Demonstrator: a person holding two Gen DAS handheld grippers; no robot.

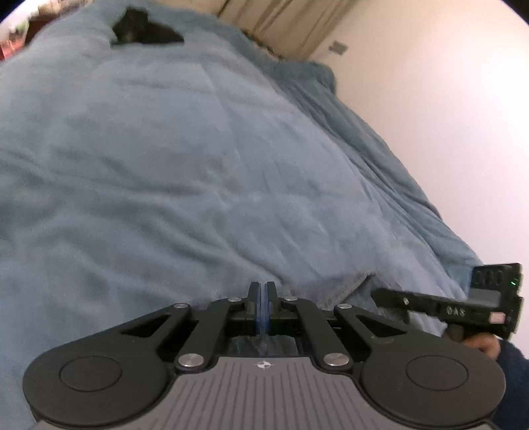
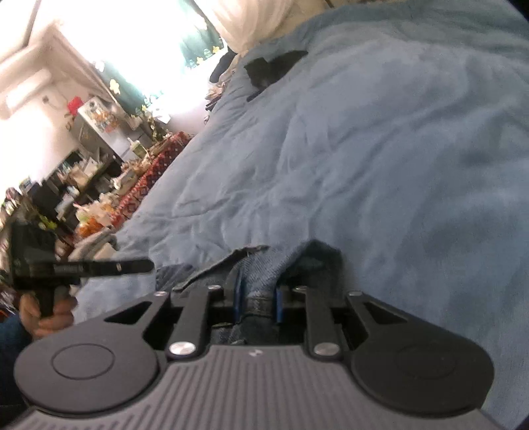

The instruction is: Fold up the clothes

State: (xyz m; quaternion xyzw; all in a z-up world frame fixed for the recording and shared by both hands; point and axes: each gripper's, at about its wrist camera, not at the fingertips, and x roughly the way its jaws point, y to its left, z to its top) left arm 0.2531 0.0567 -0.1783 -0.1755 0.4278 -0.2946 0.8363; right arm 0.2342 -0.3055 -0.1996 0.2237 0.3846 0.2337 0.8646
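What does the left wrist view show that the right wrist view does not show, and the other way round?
Only the left wrist view shows the left gripper from behind, its blue pads pressed together, and a bare pale wall beside the bed.

Only the right wrist view shows the right gripper clamped on denim cloth, plus cluttered shelves and a bright window.

Both show the blue blanket and a dark item lying at its far end, and each shows the other gripper off to the side.
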